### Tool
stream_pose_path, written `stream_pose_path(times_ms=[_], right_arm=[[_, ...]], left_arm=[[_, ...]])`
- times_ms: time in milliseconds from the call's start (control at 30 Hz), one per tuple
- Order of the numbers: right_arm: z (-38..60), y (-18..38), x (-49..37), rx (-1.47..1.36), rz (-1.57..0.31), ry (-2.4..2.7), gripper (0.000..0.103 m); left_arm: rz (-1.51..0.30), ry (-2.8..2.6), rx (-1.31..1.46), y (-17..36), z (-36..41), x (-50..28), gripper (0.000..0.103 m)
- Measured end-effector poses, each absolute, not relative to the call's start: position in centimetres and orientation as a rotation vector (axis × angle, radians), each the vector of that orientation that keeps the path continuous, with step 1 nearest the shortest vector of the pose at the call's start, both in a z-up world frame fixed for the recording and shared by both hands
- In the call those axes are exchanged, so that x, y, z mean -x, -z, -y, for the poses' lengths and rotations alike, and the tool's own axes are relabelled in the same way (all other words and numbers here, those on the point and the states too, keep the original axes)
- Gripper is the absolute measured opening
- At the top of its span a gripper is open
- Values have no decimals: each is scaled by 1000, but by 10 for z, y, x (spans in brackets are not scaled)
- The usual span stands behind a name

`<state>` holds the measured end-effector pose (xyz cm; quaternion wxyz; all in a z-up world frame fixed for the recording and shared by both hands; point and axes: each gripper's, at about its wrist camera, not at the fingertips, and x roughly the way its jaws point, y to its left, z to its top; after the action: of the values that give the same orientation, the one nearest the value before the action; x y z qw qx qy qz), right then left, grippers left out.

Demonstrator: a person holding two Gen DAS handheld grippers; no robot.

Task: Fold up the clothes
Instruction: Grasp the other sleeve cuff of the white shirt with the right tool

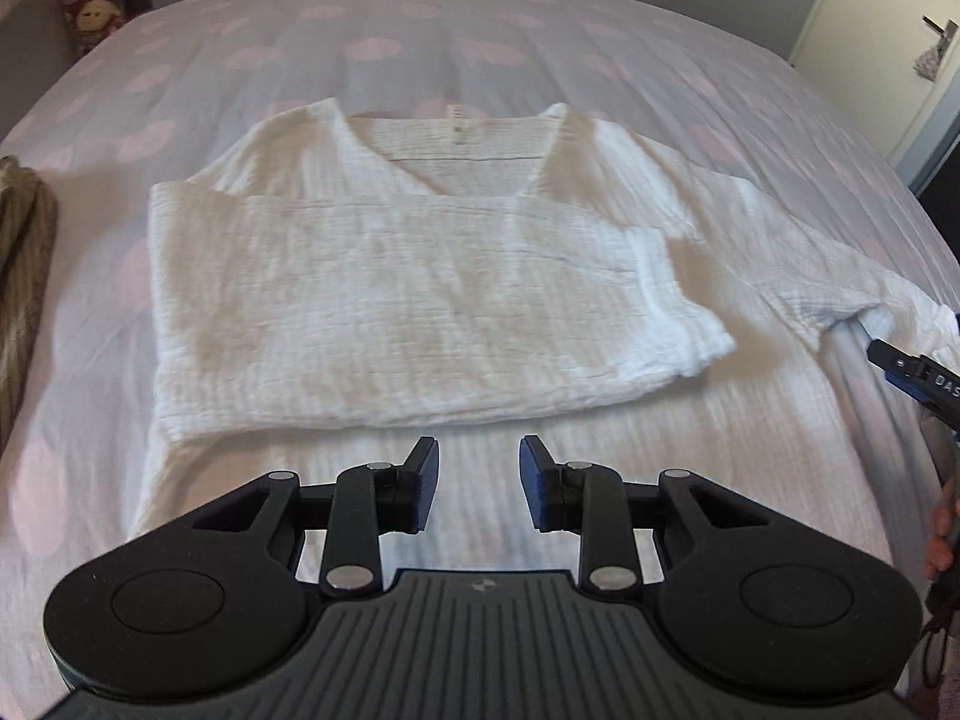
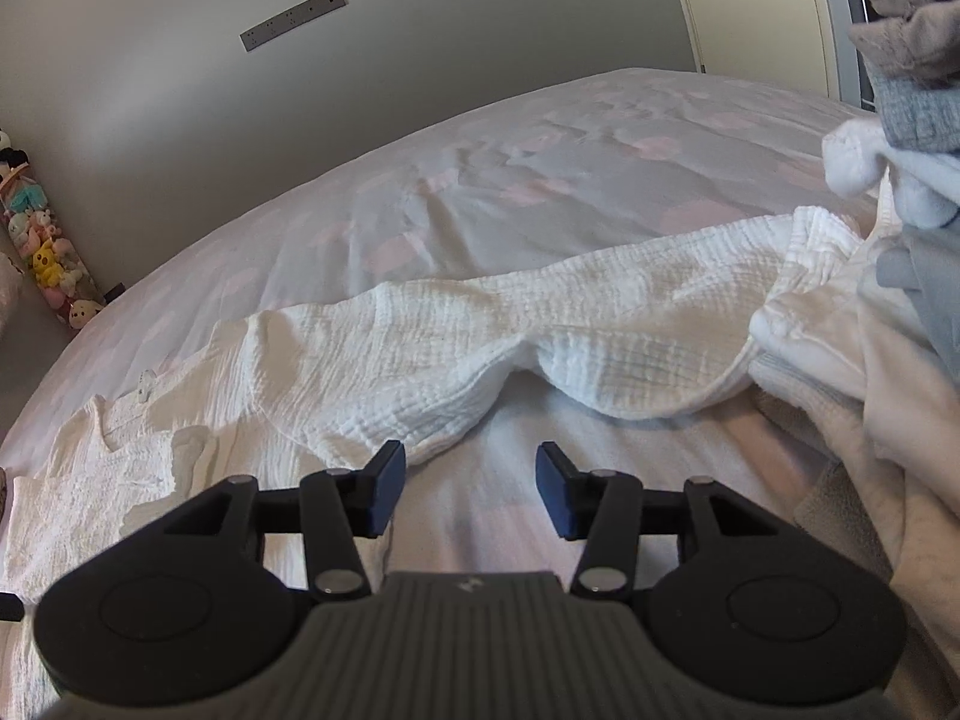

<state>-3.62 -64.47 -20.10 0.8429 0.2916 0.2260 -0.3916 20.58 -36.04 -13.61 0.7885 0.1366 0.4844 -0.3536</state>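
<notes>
A white crinkle-weave top [image 1: 384, 300] lies flat on the bed [image 1: 540, 42], in the middle of the pale cover with its faded pink dots. Its V-neck points away from the left gripper, toward the far end of the bed, and its hem runs down under that gripper's fingers, so the body's long axis goes near to far. One sleeve [image 1: 420, 276] is folded across the chest, making a band that lies crosswise, left to right. The other sleeve [image 2: 600, 324] stretches out to the right, reaching the heap of clothes [image 2: 900, 276] piled at that side.

A small white label [image 1: 456, 123] sits inside the back of the neck; there is print on it, but it is too small to read.

The left gripper [image 1: 478, 483] hangs over the lower part of the top with its blue-padded fingers parted by a clear gap, nothing between them. The right gripper [image 2: 470, 492] sits near the outstretched sleeve's lower edge, its fingers spread a little wider, also empty. In the left wrist view its tip shows at the far right by the sleeve end, with the letters "DAS" legible on it, the rest cut off.

A brownish garment [image 1: 21, 276] lies at the left edge of the bed. Stuffed toys [image 2: 42, 246] are stacked against the wall.
</notes>
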Motion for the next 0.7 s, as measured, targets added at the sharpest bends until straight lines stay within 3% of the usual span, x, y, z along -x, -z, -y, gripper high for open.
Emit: stream_pose_path(times_ms=[167,433,700], right_arm=[[659,162,11,-494,-597,783,52],[770,79,-37,-441,-907,909,55],[881,120,-19,-543,-1216,1105,57]], left_arm=[[-1008,710,-267,150,335,-231,27],[-952,765,-265,156,322,-248,27],[-932,710,-272,163,307,-263,27]])
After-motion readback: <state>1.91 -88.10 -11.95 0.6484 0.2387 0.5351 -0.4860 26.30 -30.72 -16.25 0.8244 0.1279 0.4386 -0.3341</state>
